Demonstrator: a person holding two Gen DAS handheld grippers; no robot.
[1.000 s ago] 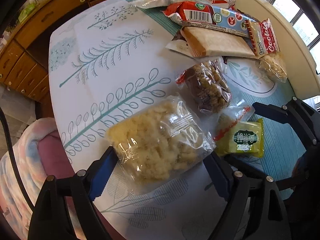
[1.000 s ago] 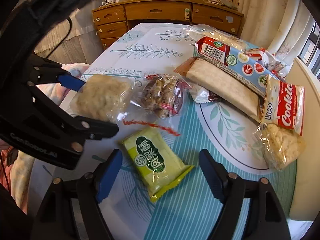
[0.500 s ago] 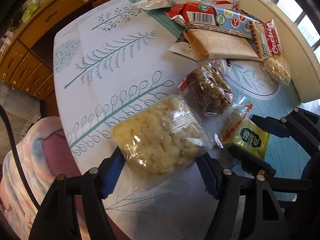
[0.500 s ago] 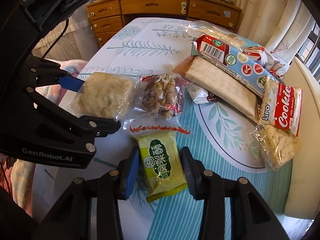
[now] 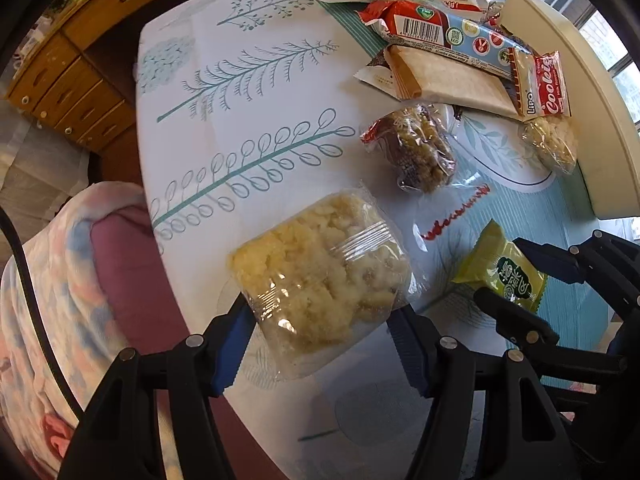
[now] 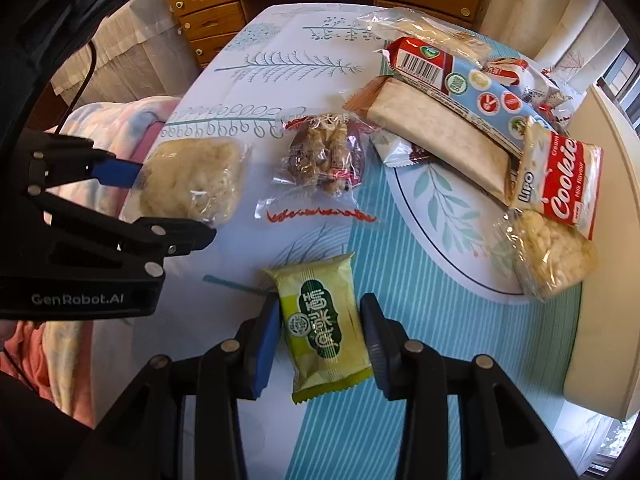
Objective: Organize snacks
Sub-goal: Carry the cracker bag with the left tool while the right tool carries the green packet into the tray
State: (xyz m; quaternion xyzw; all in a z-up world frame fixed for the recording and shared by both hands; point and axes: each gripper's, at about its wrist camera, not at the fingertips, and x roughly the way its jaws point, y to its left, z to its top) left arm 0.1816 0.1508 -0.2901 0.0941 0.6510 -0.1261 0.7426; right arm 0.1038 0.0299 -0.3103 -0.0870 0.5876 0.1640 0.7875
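Left wrist view: your left hand-held gripper (image 5: 320, 340) is clamped on a clear bag of pale puffed rice snack (image 5: 320, 284), its blue-padded fingers pressing the bag's two sides, with the bag sticking out ahead of the fingers over the desk (image 5: 248, 92). To the right of it, your right hand-held gripper (image 6: 320, 336) is clamped on a green snack packet (image 6: 324, 324), which juts forward between its fingers. Ahead of both hand-held grippers a small clear bag of brown nut clusters (image 5: 416, 148) lies flat on the leaf-print cloth. Farther ahead and to the right, a pile rests together: a tan wrapped bar (image 5: 444, 80), a long red and blue biscuit pack (image 5: 444, 36) lying against it, and a red Cookie pack (image 6: 560, 180) overlapping their right ends. Just beside the Cookie pack, on its near side, sits a second small bag of puffed rice (image 6: 548, 256).
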